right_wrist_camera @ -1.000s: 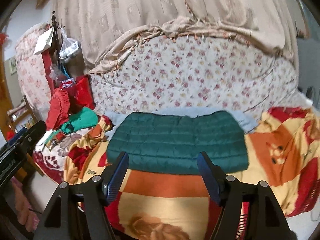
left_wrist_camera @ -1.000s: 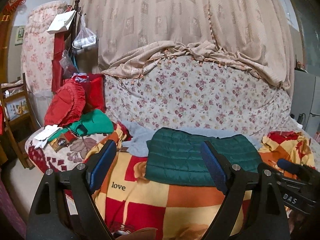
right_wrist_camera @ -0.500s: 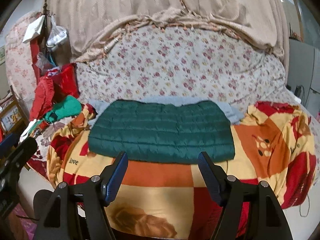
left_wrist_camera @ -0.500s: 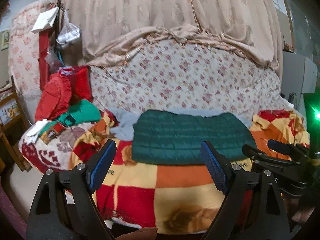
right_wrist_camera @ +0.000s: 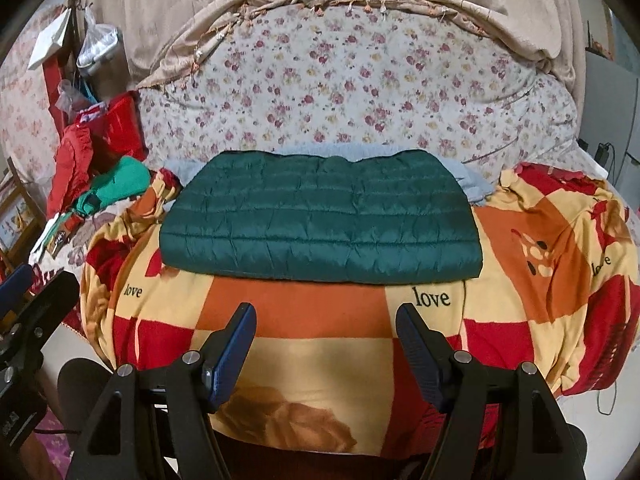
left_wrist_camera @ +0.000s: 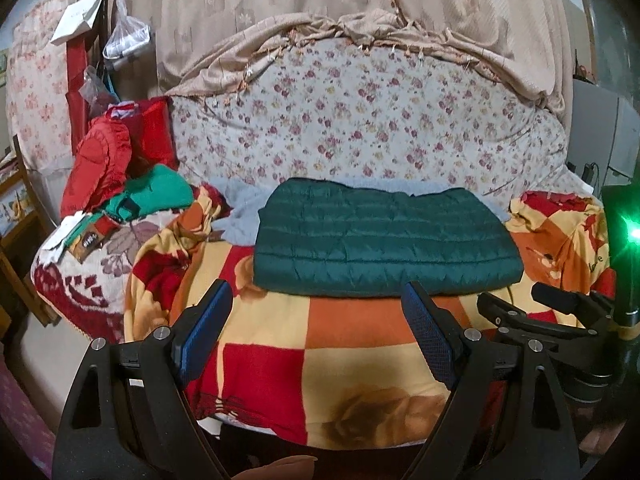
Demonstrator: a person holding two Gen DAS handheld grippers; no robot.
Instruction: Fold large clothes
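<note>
Across the bed, a checked blanket [right_wrist_camera: 328, 344] lies spread, and the green jacket [right_wrist_camera: 320, 220] sits folded flat on it. Left gripper [left_wrist_camera: 316, 332] and right gripper [right_wrist_camera: 324, 344] hover near, fingers spread, grasping nothing.

Both grippers have pulled back from the folded dark green quilted puffy jacket [right_wrist_camera: 320, 216]. It looks farther away now, and more of the red, orange and yellow checked blanket [right_wrist_camera: 320, 320] shows.
</note>
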